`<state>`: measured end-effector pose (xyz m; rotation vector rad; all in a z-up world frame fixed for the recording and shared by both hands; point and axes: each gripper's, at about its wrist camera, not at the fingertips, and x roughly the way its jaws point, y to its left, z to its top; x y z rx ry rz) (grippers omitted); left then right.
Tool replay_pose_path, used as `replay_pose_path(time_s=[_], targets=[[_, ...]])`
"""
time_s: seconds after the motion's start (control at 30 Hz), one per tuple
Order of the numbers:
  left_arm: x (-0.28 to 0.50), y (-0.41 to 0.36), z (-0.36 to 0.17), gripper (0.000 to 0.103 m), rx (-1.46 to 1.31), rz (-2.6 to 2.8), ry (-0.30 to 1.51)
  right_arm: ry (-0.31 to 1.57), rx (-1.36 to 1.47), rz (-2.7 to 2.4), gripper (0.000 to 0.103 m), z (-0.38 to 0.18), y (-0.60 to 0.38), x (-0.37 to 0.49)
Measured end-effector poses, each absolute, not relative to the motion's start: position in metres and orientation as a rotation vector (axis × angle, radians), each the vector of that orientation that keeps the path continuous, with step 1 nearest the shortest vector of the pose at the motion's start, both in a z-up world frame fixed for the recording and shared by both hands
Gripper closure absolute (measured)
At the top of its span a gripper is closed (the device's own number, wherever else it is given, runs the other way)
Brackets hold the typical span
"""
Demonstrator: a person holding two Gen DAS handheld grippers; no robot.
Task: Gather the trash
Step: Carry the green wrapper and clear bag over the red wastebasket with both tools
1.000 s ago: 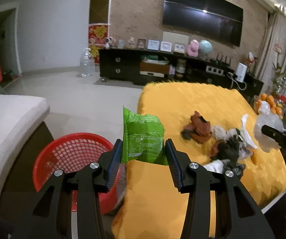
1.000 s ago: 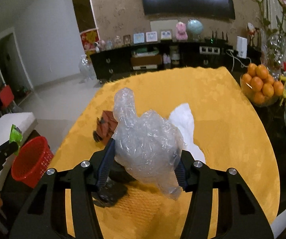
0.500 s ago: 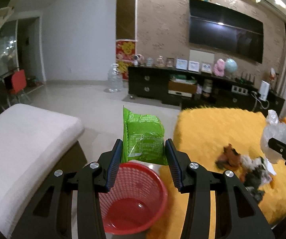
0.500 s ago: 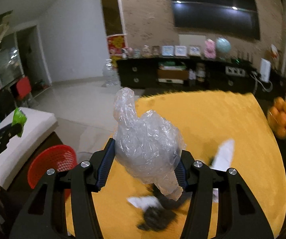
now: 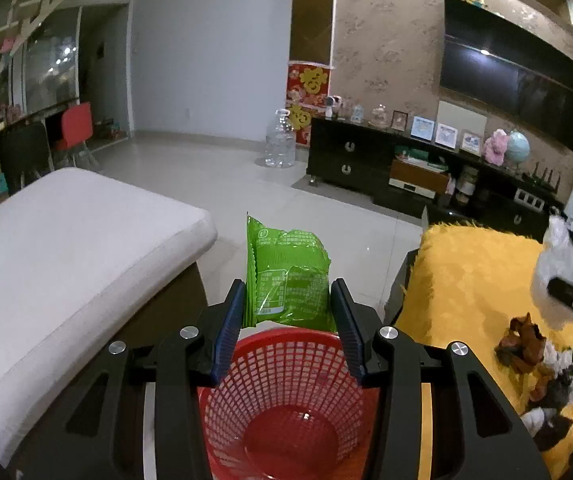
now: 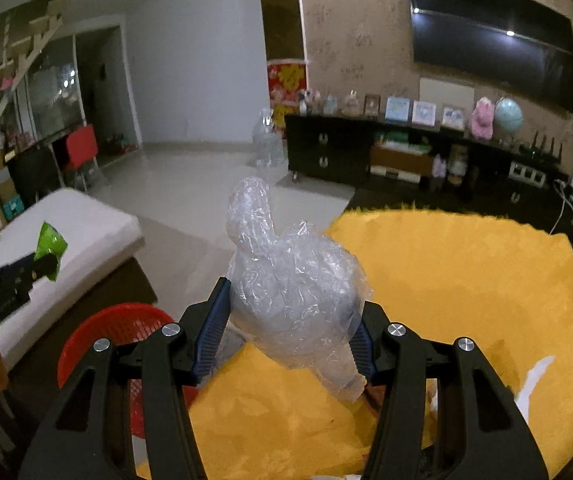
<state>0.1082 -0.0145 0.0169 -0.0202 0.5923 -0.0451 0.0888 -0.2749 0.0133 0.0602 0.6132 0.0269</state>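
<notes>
Both hands have swung away from the counter toward the bin since a second ago. From the left wrist, the left gripper point(image 5: 288, 312) has its jaws pinching a green wrapper point(image 5: 286, 276) by its lower part, upright and directly above the red basket point(image 5: 286, 396), whose open mouth lies just below the jaws, probably so a release drops it straight in; the white bench point(image 5: 66, 264) crowds the jaws' left, the yellow counter point(image 5: 474, 280) their right. From the right wrist, the right gripper point(image 6: 290, 328) has its jaws clamped on a crumpled clear plastic bag point(image 6: 290, 280), over the counter's near edge, with the basket down-left of the jaws and open floor ahead.
</notes>
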Motion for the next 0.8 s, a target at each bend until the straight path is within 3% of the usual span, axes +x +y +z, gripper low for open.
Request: replay_pose_path(time_s=[0.2, 0.8], targets=[[0.117, -0.024, 0.002, 0.06, 0.029, -0.055, 0.661, 0.641, 0.086, 0.041, 0.051, 0.01, -0.271, 0.098], [0.077, 0.045, -0.011, 0.06, 0.016, -0.003, 0.713, 0.731, 0.116, 0.25, 0.05, -0.002, -0.172, 0.092]])
